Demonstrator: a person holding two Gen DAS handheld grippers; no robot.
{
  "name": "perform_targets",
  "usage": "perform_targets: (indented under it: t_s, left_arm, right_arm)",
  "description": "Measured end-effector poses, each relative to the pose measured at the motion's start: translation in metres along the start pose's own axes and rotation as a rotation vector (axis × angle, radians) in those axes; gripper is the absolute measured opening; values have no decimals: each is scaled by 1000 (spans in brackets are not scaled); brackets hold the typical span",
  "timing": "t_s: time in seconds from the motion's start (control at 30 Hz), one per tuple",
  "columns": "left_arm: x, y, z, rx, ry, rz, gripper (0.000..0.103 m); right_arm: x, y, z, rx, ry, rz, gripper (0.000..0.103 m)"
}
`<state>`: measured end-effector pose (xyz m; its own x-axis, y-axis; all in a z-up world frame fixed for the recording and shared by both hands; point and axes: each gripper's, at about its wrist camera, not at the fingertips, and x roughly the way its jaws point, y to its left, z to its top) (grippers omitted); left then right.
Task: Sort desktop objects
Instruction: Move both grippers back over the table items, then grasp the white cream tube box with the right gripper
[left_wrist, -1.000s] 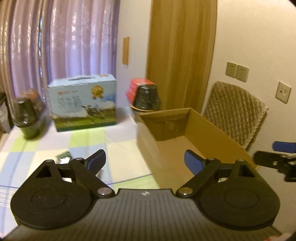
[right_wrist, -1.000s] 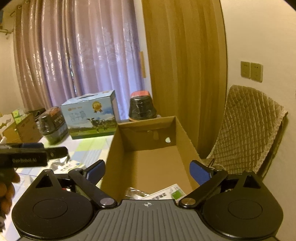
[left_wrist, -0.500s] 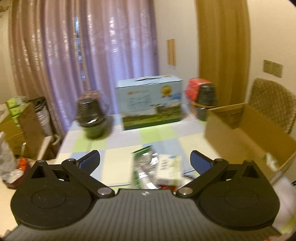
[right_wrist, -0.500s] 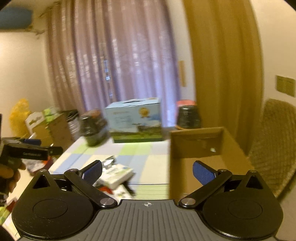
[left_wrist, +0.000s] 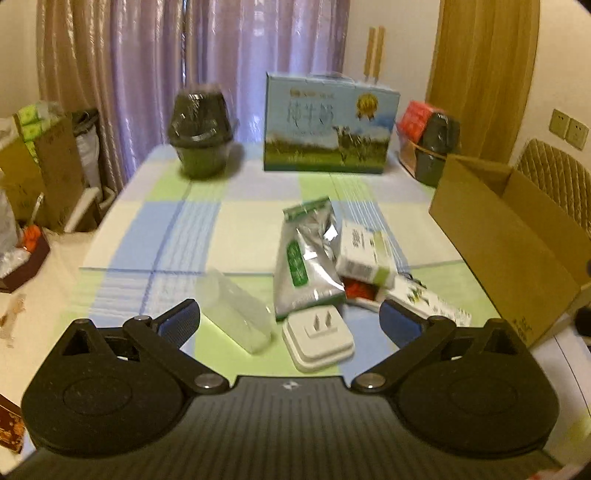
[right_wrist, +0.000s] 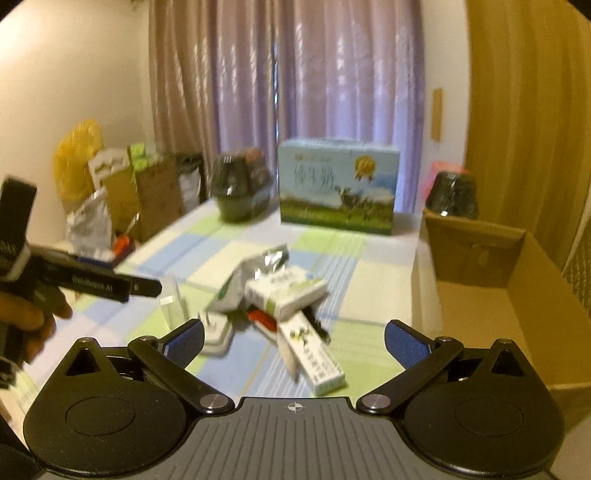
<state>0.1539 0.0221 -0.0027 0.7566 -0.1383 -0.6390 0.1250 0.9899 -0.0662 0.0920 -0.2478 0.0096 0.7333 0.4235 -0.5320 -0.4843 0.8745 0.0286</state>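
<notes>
A loose pile lies on the checked tablecloth: a white plug adapter (left_wrist: 318, 339), a clear plastic case (left_wrist: 234, 314), a silver foil pouch (left_wrist: 306, 258), a white and green box (left_wrist: 365, 254), a long white carton (left_wrist: 424, 300) and something red (left_wrist: 357, 287) under the boxes. My left gripper (left_wrist: 290, 323) hovers open just in front of the adapter, nothing between its fingers. In the right wrist view the same pile shows, with the adapter (right_wrist: 217, 334), the white and green box (right_wrist: 286, 293) and the long carton (right_wrist: 314, 356). My right gripper (right_wrist: 293, 339) is open and empty above them. The open cardboard box (right_wrist: 491, 291) stands to the right.
A blue milk carton box (left_wrist: 330, 123) and two dark wrapped pots (left_wrist: 201, 133) (left_wrist: 437, 142) stand at the table's far edge. A quilted chair (left_wrist: 557, 181) sits behind the cardboard box (left_wrist: 506, 236). Boxes and bags (right_wrist: 122, 195) crowd the floor at left. A hand (right_wrist: 29, 317) holds the left gripper's body.
Both grippers have swung left, away from the cardboard box, and now face the pile of items on the table. Both stayed open and empty.
</notes>
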Motion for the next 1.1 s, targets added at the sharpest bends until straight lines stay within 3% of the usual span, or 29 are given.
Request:
perform_targets:
  t_s: [0.23,0.37,0.57,0.87,1.1]
  left_arm:
    - [19,-5,-11,29,32,13,102]
    - [34,-9,-13,25,53,19,102]
    - [56,-20,-20,42,72,13,102]
    - [82,-36,-34,68,83,-5,101]
    - [99,-40,-36,42,84,20,94]
  right_arm:
    - [43,1,-28,-46,91,-1,99]
    - [67,-1,-42,-81,128,3,81]
    - [95,-11,-52,-172,148,-43,65]
    - [128,-27,-58,-212,190,-45,59]
    - [147,-35,-61,-200,215,-39,52]
